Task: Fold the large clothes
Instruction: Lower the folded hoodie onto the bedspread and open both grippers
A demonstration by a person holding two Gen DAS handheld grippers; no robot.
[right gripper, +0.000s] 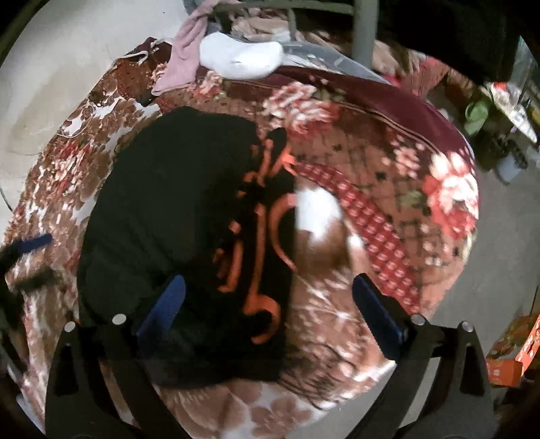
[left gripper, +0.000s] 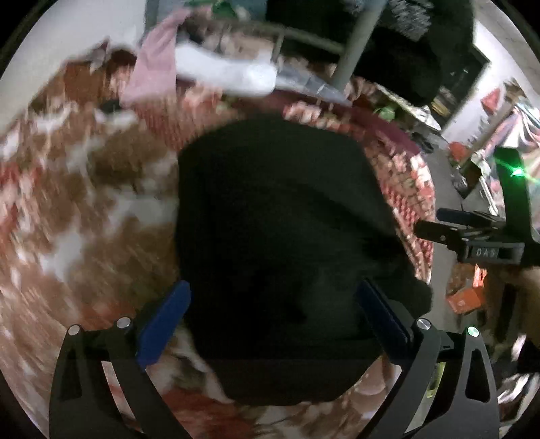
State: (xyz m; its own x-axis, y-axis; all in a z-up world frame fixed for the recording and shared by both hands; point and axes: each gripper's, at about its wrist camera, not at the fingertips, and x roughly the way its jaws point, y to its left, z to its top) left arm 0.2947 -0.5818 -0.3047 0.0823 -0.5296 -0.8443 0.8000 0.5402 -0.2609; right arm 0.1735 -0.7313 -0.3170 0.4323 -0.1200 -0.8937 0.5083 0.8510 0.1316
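A black garment point(left gripper: 280, 236) lies folded on a floral blanket point(left gripper: 84, 189). In the right wrist view the garment point(right gripper: 175, 216) shows an orange print point(right gripper: 256, 256) along its right side. My left gripper point(left gripper: 273, 324) is open and empty, with its blue fingers point(left gripper: 162, 327) spread over the garment's near edge. My right gripper point(right gripper: 270, 314) is open and empty above the garment's near right part. The right gripper also shows at the right of the left wrist view point(left gripper: 472, 236). A blue finger of the left gripper shows at the left edge of the right wrist view point(right gripper: 30, 244).
A white cloth point(right gripper: 241, 57) and a pink cloth point(right gripper: 185, 57) lie at the blanket's far end by a grey metal frame point(right gripper: 362, 30). Orange boxes point(right gripper: 513, 354) sit on the floor to the right. A green container point(right gripper: 477, 114) stands at the far right.
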